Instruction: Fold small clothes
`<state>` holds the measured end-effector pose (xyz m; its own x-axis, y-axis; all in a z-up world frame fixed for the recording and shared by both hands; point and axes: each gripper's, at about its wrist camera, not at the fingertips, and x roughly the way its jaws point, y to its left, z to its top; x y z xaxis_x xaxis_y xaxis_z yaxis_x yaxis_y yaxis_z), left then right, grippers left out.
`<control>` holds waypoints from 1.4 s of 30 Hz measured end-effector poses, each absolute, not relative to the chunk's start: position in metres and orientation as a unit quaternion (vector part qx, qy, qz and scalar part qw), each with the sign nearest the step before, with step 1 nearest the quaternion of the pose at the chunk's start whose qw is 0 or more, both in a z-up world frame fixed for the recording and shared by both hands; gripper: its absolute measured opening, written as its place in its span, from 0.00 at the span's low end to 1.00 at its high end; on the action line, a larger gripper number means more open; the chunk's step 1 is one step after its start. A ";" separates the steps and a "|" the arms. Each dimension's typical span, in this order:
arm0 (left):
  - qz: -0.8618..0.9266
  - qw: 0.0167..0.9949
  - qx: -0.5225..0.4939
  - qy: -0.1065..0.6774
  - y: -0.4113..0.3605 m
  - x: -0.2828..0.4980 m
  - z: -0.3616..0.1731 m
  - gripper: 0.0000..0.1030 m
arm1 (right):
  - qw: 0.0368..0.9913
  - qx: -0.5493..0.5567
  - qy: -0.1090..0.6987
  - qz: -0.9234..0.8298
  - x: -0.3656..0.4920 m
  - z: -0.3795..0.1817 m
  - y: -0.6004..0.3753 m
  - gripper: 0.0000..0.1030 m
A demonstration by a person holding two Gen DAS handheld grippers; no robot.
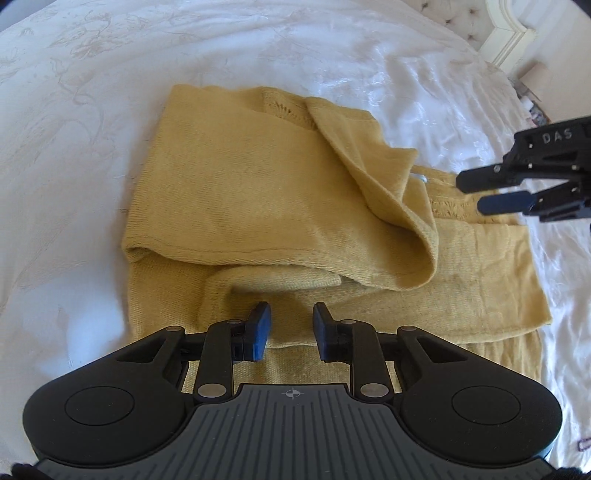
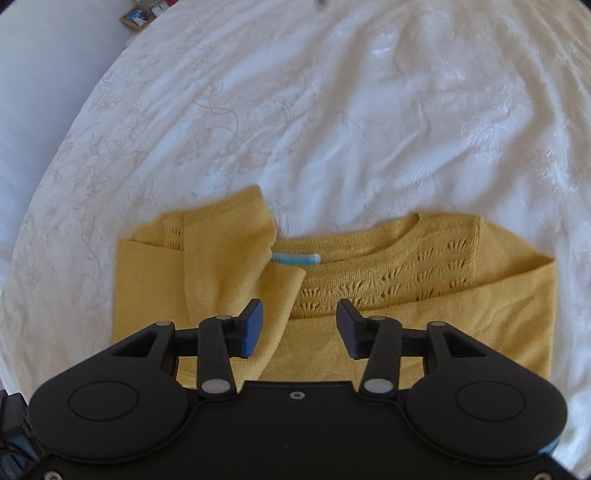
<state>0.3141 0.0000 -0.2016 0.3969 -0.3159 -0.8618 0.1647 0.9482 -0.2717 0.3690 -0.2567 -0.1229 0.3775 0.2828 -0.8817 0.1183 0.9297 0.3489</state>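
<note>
A mustard-yellow knitted sweater (image 1: 236, 184) lies on a white bedspread (image 1: 74, 147), with one side folded over its body and a rolled fold near its front edge. My left gripper (image 1: 291, 314) is open just above the sweater's near part, with nothing pinched between its blue pads. In the right wrist view the sweater (image 2: 406, 332) shows its neckline, lace pattern and a pale blue label (image 2: 295, 259). My right gripper (image 2: 300, 310) is open over the sweater's chest, free of cloth. In the left wrist view my right gripper (image 1: 470, 194) comes in from the right edge.
The embroidered white bedspread (image 2: 332, 110) stretches wide around the sweater. A cream tufted headboard (image 1: 506, 33) stands at the far right corner. A small framed picture (image 2: 136, 16) sits beyond the bed's far left edge.
</note>
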 end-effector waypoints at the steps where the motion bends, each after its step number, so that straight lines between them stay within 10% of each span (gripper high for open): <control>1: -0.141 0.832 -0.076 0.530 0.002 0.315 -0.202 0.24 | 0.800 0.194 0.565 0.053 0.367 -0.131 -0.258 0.52; 6: -0.141 0.834 -0.074 0.528 0.000 0.315 -0.201 0.24 | 0.763 0.225 0.603 0.052 0.372 -0.163 -0.251 0.45; 7: -0.141 0.836 -0.071 0.526 -0.001 0.313 -0.200 0.24 | 0.757 0.231 0.608 0.062 0.373 -0.165 -0.249 0.09; 20: -0.177 0.845 -0.060 0.501 -0.023 0.306 -0.193 0.27 | 0.813 0.268 0.467 0.222 0.410 -0.022 -0.215 0.09; 42: -0.061 0.840 -0.132 0.523 0.044 0.322 -0.203 0.33 | 0.821 0.276 0.475 0.155 0.356 -0.040 -0.257 0.09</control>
<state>0.3221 0.0443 -0.2034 0.4449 -0.2399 -0.8629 -0.0356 0.9580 -0.2847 0.3558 -0.2569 -0.0398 0.4998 0.5173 -0.6947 0.0073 0.7995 0.6006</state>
